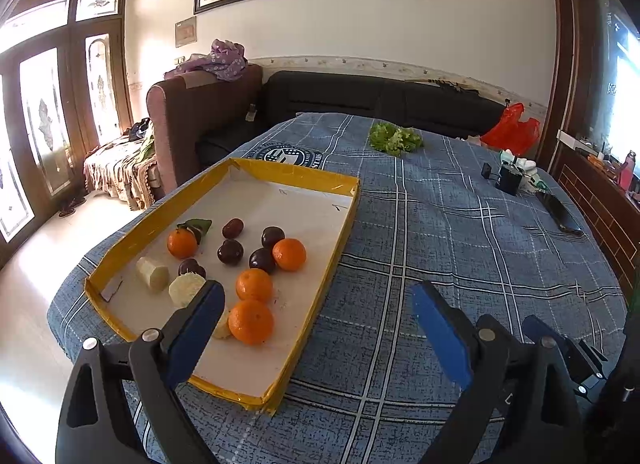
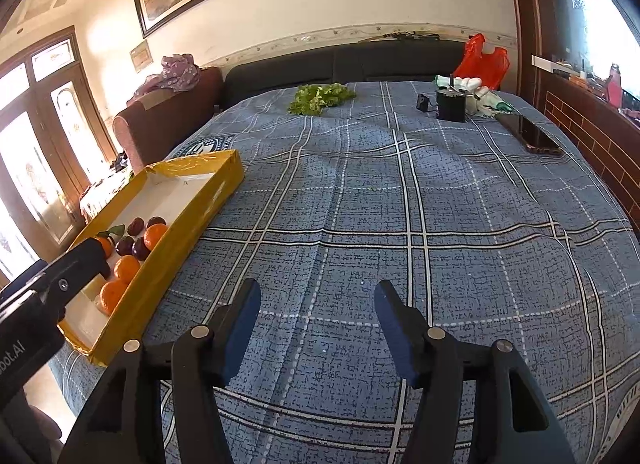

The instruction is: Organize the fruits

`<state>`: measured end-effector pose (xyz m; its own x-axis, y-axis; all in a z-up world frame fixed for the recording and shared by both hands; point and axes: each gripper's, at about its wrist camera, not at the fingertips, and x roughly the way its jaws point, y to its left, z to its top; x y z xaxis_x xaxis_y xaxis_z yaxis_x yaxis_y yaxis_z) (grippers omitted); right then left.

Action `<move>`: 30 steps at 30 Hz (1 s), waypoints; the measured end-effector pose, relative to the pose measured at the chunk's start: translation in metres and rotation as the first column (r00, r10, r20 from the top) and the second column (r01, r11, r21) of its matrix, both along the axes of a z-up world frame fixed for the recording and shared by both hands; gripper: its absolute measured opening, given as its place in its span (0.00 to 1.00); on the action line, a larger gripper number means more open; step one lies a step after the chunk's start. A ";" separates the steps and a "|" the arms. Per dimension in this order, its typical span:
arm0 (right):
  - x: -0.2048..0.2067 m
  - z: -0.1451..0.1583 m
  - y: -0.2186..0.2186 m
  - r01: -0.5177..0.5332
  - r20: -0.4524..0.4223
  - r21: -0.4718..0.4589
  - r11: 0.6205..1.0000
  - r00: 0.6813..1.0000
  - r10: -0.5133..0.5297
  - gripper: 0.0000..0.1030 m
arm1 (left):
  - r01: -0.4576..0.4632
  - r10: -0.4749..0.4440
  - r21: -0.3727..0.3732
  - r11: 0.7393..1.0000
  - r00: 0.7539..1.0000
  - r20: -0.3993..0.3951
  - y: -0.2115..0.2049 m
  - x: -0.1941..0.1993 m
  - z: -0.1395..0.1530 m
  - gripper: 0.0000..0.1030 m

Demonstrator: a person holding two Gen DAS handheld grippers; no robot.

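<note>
off to my left, a yellow-walled tray (image 1: 340, 224) with a white floor sits on the blue plaid cloth (image 1: 440, 244) that covers the table. four oranges (image 1: 251, 321) lie in it, one with a green leaf at the far left and the other three in a loose line toward me. five dark plums (image 1: 230, 251) are scattered between them, and pale banana pieces (image 1: 152, 273) lie along the tray's left side, with another partly hidden behind my finger.

my left gripper (image 1: 318, 312) hangs over the tray's near right corner with its blue pads spread wide and nothing between them. its left finger (image 1: 200, 328) covers part of a banana piece and stands just beside the nearest orange; i cannot tell if it touches either one.

further right, my right gripper (image 2: 317, 312) is over bare cloth, well apart from the tray, and its pads stand about half apart with nothing in their grasp.

at the far end of the cloth lie a bunch of leafy greens (image 2: 320, 98), a small black box (image 2: 451, 104), a red plastic bag (image 2: 482, 58) and a dark phone (image 2: 530, 134).
</note>
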<state>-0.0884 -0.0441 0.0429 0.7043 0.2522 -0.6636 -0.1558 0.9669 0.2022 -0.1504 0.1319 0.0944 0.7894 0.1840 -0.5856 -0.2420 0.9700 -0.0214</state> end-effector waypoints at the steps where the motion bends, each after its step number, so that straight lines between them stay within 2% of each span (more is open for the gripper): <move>1: 0.000 0.000 0.000 0.002 -0.001 0.001 1.000 1.000 -0.002 0.62 | 0.000 0.000 0.000 1.000 1.000 0.000 0.000 0.000 0.000 0.92; 9: -0.006 0.009 0.005 0.011 0.061 -0.036 0.999 0.998 -0.009 0.62 | -0.019 0.019 0.005 1.000 0.999 0.026 0.003 -0.003 0.001 0.92; 13: -0.009 0.012 0.009 0.001 0.077 -0.039 0.999 0.997 0.002 0.62 | -0.093 0.085 0.061 0.994 0.989 0.121 0.004 -0.018 0.012 0.92; 15: -0.011 0.013 0.012 -0.008 0.084 -0.038 0.999 0.996 0.011 0.62 | -0.143 0.119 0.101 0.985 0.970 0.211 0.003 -0.032 0.022 0.92; 17: -0.013 0.014 0.014 -0.013 0.095 -0.041 0.999 0.995 0.017 0.62 | -0.188 0.145 0.127 0.974 0.946 0.291 0.002 -0.044 0.033 1.00; 21: -0.018 0.020 0.017 -0.026 0.124 -0.045 0.999 0.992 0.032 0.62 | -0.282 0.179 0.160 0.946 0.866 0.467 0.001 -0.074 0.054 1.00; 23: -0.021 0.023 0.019 -0.035 0.133 -0.047 0.998 0.990 0.041 0.62 | -0.300 0.184 0.157 0.941 0.842 0.507 0.003 -0.082 0.059 1.00; 25: -0.022 0.026 0.019 -0.046 0.145 -0.050 0.998 0.988 0.052 0.63 | -0.301 0.191 0.144 0.943 0.841 0.507 0.008 -0.082 0.064 1.00; 27: -0.023 0.029 0.021 -0.053 0.161 -0.051 0.997 0.985 0.061 0.64 | -0.294 0.201 0.127 0.947 0.853 0.481 0.014 -0.080 0.068 1.00; 30: -0.024 0.033 0.025 -0.079 0.166 -0.041 0.996 0.983 0.085 0.65 | -0.321 0.239 0.109 0.941 0.855 0.460 0.021 -0.081 0.068 1.00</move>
<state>-0.1123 -0.0193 0.0757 0.7837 0.2934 -0.5475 -0.2639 0.9552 0.1342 -0.2316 0.1525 0.1622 0.8543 0.5027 -0.1324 -0.5098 0.8599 -0.0242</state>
